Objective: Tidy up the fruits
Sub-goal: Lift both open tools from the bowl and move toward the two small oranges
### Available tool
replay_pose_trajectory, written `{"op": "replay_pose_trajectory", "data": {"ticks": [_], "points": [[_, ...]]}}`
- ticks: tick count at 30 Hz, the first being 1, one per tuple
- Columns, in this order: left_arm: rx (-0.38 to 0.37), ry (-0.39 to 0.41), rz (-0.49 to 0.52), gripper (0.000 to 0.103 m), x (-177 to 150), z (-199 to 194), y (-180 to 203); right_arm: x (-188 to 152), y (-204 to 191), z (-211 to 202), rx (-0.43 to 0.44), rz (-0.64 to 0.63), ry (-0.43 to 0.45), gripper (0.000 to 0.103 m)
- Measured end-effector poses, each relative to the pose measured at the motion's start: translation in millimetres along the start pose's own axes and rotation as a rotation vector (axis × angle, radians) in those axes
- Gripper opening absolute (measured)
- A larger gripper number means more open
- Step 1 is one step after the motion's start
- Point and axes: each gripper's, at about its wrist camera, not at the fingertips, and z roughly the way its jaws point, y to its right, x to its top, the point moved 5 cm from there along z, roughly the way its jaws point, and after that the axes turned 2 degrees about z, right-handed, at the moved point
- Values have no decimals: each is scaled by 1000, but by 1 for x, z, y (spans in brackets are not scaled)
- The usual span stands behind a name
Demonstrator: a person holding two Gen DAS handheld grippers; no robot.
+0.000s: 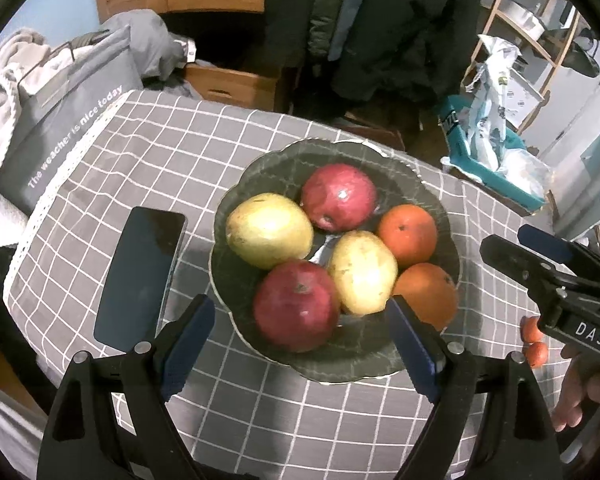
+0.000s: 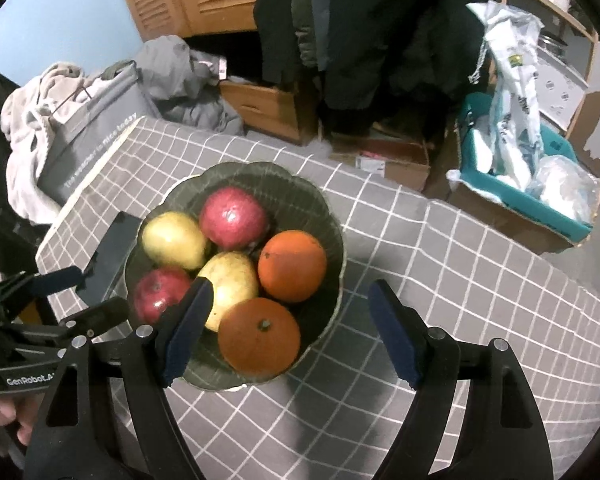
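Note:
A dark green scalloped bowl (image 1: 260,168) (image 2: 236,172) on the grey checked tablecloth holds two red apples (image 1: 298,306) (image 2: 234,218), two yellow pears (image 1: 270,230) (image 2: 174,240) and two oranges (image 1: 408,234) (image 2: 260,336). My left gripper (image 1: 300,308) hovers open over the bowl's near side, and the near apple shows between its blue pads (image 1: 190,332) without touching them. My right gripper (image 2: 292,292) is open over the bowl's right side, holding nothing; it enters the left wrist view from the right (image 1: 516,246). In the right wrist view the left gripper (image 2: 96,294) shows at the left.
A dark phone (image 1: 140,272) (image 2: 108,256) lies left of the bowl. Two small orange fruits (image 1: 534,340) sit on the cloth at the right. A grey bag (image 1: 60,120) leans at the table's left edge. A teal box (image 2: 540,200) with plastic bags stands beyond the table.

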Motion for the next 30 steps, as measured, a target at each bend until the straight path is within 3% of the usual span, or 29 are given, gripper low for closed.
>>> {"op": "replay_pose_trajectory", "data": {"ticks": [19,30], "points": [[-72,112,110,94,6,-52,65,-13,54,-85,-128,59,131,80],[-96,196,171,100,5,-85,99,-26,76,-145,-184,83,268,80]]}}
